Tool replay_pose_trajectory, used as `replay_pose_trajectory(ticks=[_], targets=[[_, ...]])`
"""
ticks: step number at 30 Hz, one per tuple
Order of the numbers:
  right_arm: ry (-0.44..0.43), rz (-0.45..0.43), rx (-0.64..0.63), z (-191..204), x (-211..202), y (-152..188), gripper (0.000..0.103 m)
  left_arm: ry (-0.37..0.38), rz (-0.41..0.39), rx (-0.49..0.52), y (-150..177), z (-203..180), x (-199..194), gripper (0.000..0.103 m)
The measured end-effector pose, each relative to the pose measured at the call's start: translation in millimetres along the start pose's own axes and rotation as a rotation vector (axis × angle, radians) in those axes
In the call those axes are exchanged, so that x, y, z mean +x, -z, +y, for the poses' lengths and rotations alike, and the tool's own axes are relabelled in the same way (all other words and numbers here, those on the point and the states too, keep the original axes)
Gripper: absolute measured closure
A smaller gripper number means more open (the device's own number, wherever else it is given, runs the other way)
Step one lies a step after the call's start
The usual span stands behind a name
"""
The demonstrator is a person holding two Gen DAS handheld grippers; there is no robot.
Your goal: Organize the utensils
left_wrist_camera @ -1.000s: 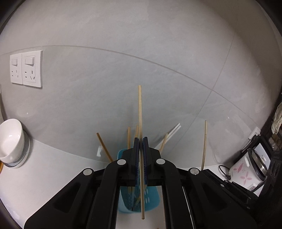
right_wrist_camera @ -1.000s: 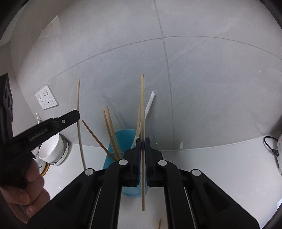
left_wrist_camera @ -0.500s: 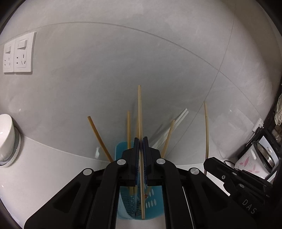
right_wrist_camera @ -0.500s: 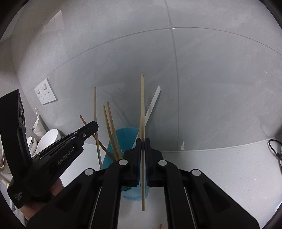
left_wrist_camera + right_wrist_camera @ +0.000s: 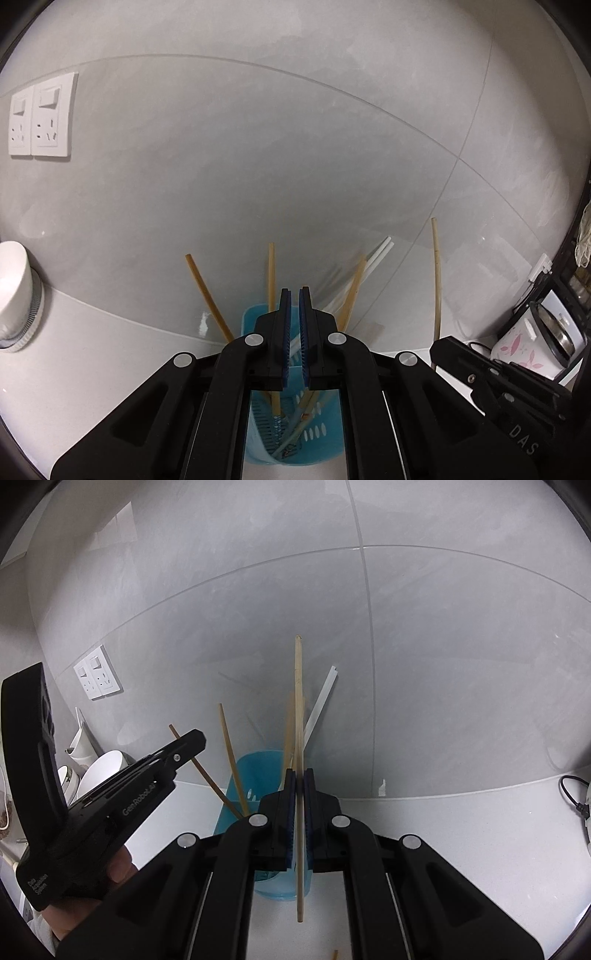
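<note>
A blue perforated utensil holder (image 5: 295,439) stands against the wall with several wooden chopsticks (image 5: 271,277) and two white chopsticks (image 5: 376,253) in it. My left gripper (image 5: 294,295) hovers right above the holder, its jaws slightly apart and empty. In the right wrist view the holder (image 5: 258,775) is just ahead. My right gripper (image 5: 299,775) is shut on an upright wooden chopstick (image 5: 298,701) in front of the holder. The left gripper (image 5: 184,746) shows at the left. The right gripper's chopstick (image 5: 437,277) shows in the left view.
Wall sockets (image 5: 40,114) are on the tiled wall at left. White bowls (image 5: 103,771) stand on the counter left of the holder. A flowered rice cooker (image 5: 532,343) stands at right. A cable (image 5: 572,794) lies on the counter at right. A chopstick tip (image 5: 335,954) lies near the bottom edge.
My left gripper has opened and let go of its chopstick, which now stands in the holder. The right gripper has kept its chopstick and moved closer to the holder.
</note>
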State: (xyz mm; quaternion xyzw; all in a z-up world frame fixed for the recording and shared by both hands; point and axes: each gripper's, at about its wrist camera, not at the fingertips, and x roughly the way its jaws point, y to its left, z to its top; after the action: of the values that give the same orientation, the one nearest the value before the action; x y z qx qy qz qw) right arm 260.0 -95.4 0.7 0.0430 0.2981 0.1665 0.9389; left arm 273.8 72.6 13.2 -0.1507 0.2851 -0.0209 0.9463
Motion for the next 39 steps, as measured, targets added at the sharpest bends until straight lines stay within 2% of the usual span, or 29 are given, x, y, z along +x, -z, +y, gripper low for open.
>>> replay_pose_trajectory(ticks=[2, 4, 6, 8, 10, 15, 18, 24, 30, 39], targets=[[-0.004, 0.002, -0.001, -0.7, 0.4, 0.2, 0.100, -0.014, 0.015, 0.004, -0.6, -1.4, -2.7, 0.095], [-0.013, 0.004, 0.005, -1.3, 2.1, -0.3, 0.100, -0.048, 0.038, 0.025, 0.3, -1.6, -6.4, 0.085], [-0.029, 0.003, 0.013, -0.7, 2.9, -1.0, 0.100, -0.069, 0.051, 0.031, 2.0, -0.1, -12.7, 0.057], [-0.046, -0.007, 0.011, 2.1, 3.6, -2.0, 0.099, -0.097, 0.071, 0.030, 3.2, 3.0, -18.2, 0.043], [-0.077, -0.012, 0.019, 4.0, 6.2, -3.3, 0.099, -0.101, 0.087, 0.022, 3.9, 8.6, -23.9, 0.038], [-0.144, -0.036, 0.032, 9.5, 16.1, -7.3, 0.099, -0.154, 0.118, 0.010, 6.7, 28.3, -37.9, 0.012], [-0.168, -0.056, 0.027, 15.6, 22.6, -8.6, 0.099, -0.170, 0.130, 0.000, 12.2, 36.4, -43.4, 0.006], [-0.181, -0.081, 0.019, 23.9, 34.2, -4.9, 0.099, -0.193, 0.158, -0.003, 16.0, 48.3, -43.3, 0.006], [-0.156, -0.118, -0.017, 30.5, 42.3, 5.1, 0.099, -0.216, 0.179, 0.008, 20.2, 51.5, -37.8, 0.006], [-0.121, -0.094, -0.046, 33.5, 58.3, 22.7, 0.099, -0.243, 0.194, 0.008, 26.6, 60.6, -31.1, 0.006]])
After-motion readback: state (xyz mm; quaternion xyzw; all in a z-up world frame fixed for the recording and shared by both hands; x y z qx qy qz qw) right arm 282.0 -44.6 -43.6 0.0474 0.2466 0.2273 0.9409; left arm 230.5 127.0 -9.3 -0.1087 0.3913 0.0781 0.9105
